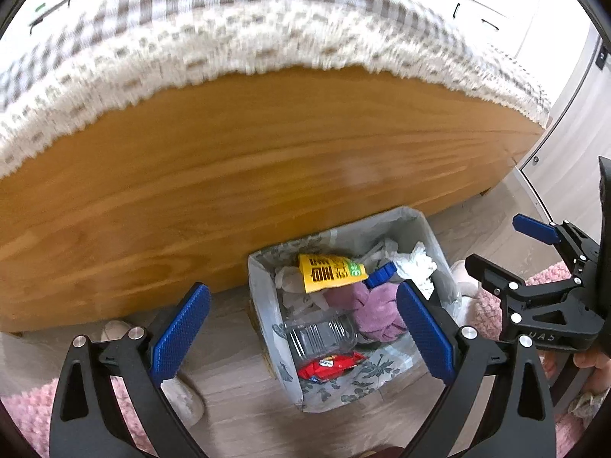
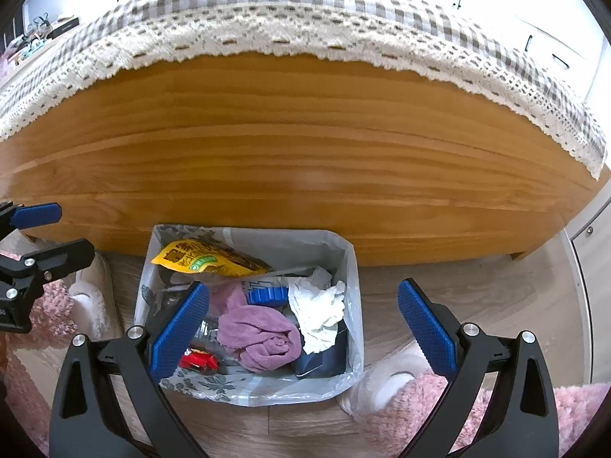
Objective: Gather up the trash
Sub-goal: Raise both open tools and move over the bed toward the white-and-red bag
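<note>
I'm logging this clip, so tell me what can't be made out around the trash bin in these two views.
- Bin bottom: hidden under trash in the bin, both views.
- Clear bottle: mostly behind the right gripper finger in the right view.
- Dark item: under white tissue; unidentifiable.
- Bed top: blurred, left view.
- Left gripper: open, empty.

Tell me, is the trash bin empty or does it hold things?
It holds things: the trash bin contains a yellow packet, purple cloth, white tissue and a red wrapper.
</note>
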### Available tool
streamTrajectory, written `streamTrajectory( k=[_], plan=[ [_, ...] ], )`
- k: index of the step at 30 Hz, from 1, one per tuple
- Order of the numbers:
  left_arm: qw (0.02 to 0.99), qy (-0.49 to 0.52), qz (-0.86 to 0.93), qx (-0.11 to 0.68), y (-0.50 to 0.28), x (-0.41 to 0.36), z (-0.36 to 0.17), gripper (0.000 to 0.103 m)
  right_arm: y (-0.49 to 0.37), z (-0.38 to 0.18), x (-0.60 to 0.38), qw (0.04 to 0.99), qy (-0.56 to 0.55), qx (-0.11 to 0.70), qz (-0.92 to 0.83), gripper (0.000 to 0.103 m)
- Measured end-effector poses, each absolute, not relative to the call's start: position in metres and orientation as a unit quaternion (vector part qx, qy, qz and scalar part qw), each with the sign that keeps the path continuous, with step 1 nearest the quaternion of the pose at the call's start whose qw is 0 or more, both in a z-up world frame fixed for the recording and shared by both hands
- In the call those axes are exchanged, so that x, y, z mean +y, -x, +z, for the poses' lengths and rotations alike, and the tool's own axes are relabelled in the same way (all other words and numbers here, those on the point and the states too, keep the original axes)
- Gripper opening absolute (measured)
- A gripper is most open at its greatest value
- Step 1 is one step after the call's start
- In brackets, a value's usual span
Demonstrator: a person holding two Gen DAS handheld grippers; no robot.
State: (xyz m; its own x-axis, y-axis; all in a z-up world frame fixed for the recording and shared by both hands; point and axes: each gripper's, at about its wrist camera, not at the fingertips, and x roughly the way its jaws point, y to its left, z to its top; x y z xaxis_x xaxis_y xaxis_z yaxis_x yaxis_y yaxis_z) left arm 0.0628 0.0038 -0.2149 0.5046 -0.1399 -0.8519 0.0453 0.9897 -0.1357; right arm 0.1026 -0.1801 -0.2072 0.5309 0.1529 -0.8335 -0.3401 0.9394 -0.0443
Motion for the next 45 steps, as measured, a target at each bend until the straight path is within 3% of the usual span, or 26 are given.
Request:
streamTrajectory(
  k=[18, 45],
  plan=[
    [0.917, 0.020, -0.046, 0.395, -0.057, 0.018, -0.129, 0.095, -0.098, -0.126, -0.198, 0.923, 0.066, 0.350, 0.147, 0.095],
    [0.956, 0.053, -0.043, 0.285, -0.107, 0.044, -0.053, 0.095, -0.151, -0.043, -0.188, 0.964, 0.061, 0.205, 0.159, 0.095]
  ],
)
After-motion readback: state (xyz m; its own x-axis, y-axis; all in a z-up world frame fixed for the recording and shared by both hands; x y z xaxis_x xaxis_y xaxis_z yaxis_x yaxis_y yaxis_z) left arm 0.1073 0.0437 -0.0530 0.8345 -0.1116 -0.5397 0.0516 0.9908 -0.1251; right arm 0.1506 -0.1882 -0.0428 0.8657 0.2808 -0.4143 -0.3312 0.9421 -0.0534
